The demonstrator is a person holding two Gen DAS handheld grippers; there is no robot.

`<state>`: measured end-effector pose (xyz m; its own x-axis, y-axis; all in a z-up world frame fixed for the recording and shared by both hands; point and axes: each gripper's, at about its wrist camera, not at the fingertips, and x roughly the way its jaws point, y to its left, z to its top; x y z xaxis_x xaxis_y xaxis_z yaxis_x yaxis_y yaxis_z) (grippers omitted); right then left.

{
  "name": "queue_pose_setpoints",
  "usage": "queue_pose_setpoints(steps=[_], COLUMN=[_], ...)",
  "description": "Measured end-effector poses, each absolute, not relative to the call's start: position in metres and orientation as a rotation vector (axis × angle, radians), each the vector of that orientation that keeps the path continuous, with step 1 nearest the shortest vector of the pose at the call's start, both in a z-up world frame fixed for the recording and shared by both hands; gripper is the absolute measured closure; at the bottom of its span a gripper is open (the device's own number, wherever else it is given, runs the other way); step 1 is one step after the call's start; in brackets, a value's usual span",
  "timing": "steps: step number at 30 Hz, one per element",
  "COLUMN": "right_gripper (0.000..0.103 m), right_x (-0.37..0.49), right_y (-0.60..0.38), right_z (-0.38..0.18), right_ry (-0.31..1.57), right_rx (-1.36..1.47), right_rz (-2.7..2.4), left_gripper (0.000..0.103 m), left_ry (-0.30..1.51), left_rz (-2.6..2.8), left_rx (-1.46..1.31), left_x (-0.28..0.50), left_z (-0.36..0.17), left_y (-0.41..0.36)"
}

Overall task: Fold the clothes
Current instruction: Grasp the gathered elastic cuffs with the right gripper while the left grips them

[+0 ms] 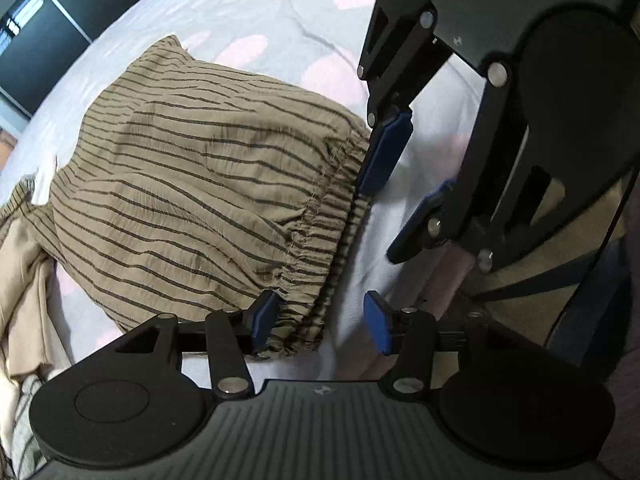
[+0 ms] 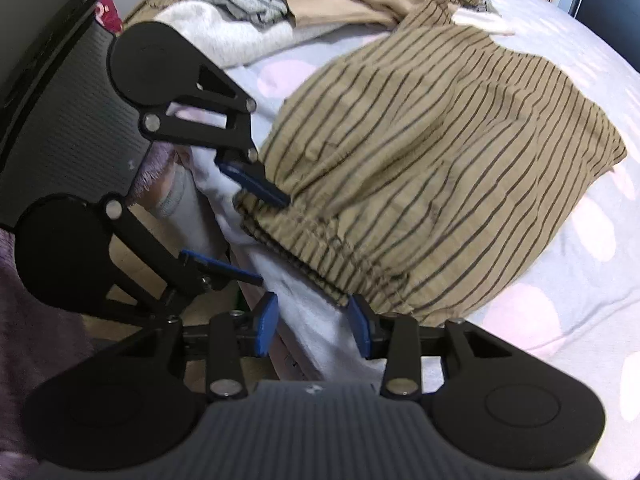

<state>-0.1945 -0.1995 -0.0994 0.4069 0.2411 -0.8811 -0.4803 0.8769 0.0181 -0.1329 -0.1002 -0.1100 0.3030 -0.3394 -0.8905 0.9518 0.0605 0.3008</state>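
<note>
both tongs gape wide, gripping nothing: left gripper (image 1: 326, 322) and right gripper (image 2: 312, 322) sit at the gathered waistband of the striped garment (image 1: 192, 184), spread ahead on the bedsheet (image 1: 280, 16).

Crinkled striped cloth shorts (image 1: 192, 184) on smooth cotton bedsheet (image 1: 280, 12); matt black plastic left claw (image 1: 320, 320), blue rubbery pads (image 1: 378, 322).

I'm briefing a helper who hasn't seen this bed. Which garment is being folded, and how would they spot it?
Start from the bed sheet, pale with pink spots. At its near edge lies the striped garment, spread out apart from the clothes pile behind it. Its tan fabric with thin dark stripes and a gathered elastic waistband between both open grippers sets it apart.
</note>
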Motion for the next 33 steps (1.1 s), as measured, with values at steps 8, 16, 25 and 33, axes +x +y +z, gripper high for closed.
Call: queue_pose_setpoints(steps=[8, 16, 25, 33], right_gripper=[0.056, 0.056, 0.045, 0.045], right_x=[-0.192, -0.213, -0.216, -0.206], right_y=[-0.196, -0.192, -0.188, -0.181], right_z=[-0.107, -0.075, -0.083, -0.100], right_ry=[1.044, 0.914, 0.847, 0.840], right_rx=[-0.309, -0.371, -0.499, -0.586], right_rz=[0.506, 0.541, 0.515, 0.479], left_gripper=[0.046, 0.053, 0.083, 0.089], left_ry=[0.666, 0.654, 0.863, 1.135], left_rz=[-1.145, -1.159, -1.135, -1.085], left_rx=[1.163, 1.185, 0.955, 0.597], left_x=[-0.136, -0.137, -0.098, -0.045], left_z=[-0.125, -0.124, -0.100, -0.081], left_y=[-0.094, -0.093, -0.089, -0.083])
